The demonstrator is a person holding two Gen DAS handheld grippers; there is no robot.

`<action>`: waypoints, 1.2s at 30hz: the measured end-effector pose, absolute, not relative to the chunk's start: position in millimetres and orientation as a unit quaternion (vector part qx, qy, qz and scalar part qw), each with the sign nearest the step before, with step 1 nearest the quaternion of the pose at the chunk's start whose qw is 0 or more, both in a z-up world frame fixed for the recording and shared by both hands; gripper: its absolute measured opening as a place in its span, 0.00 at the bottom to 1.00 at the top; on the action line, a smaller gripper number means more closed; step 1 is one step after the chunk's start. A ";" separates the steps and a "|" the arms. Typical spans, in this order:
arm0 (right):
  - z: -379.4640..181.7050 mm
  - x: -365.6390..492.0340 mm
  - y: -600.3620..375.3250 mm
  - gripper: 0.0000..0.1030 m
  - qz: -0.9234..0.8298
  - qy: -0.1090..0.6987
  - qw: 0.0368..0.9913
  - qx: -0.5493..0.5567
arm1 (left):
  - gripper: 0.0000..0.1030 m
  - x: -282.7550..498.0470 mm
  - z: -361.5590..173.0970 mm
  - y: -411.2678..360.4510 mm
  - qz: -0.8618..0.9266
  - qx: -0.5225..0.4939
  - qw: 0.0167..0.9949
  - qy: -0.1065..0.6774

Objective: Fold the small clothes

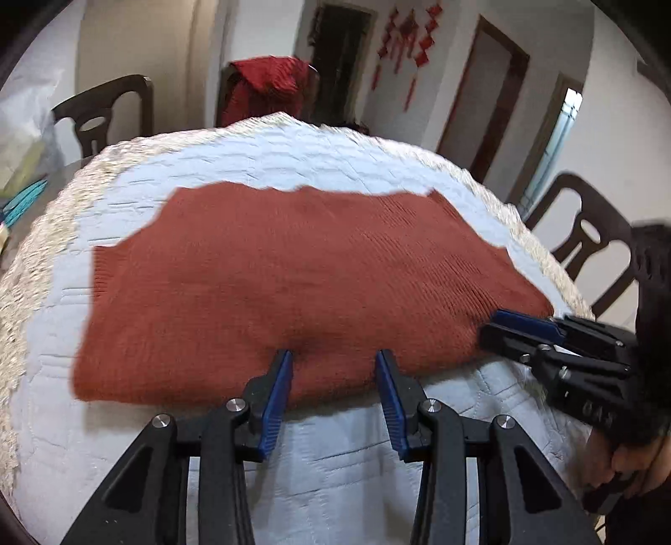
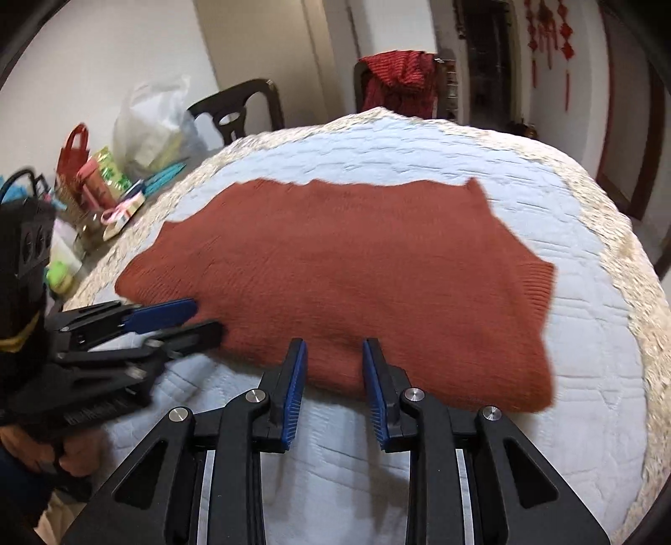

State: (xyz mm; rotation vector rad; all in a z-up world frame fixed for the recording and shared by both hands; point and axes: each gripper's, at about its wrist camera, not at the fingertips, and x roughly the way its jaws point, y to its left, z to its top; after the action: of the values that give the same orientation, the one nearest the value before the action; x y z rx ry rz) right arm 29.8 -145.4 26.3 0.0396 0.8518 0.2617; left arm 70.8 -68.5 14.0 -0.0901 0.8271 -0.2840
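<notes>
On the quilted table cover (image 1: 335, 461), both grippers, left (image 1: 334, 360) and right (image 2: 334, 350), pinch the near edge of the rust sweater (image 1: 293, 272).

Rust-red ribbed sweater (image 1: 293, 272) — pale-blue quilt (image 1: 344, 473).

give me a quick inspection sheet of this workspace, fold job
surface: pale blue quilted cover with fringed cream edge, on a table
job's things: rust knit garment lying flat, near edge doubled
clutter: bags, bottles and boxes beyond the cover's left edge
grippers: left gripper and right gripper both at the garment's near edge, fabric between the pads; a firm pinch cannot be confirmed
cables: nothing seen
surroundings: dark wooden chairs, one draped with red cloth; red wall hangings
</notes>
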 end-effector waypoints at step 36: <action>35.3 36.2 -229.1 0.13 0.083 0.397 0.902 0.147 | 0.31 83.0 22.9 20.0 -0.073 -0.126 0.918 0.368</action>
State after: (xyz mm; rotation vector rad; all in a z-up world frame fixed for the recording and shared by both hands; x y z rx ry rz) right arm 36.2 -229.1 35.3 0.3042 0.8219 0.1716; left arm 83.0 20.0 22.9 -0.2594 0.7563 -0.1509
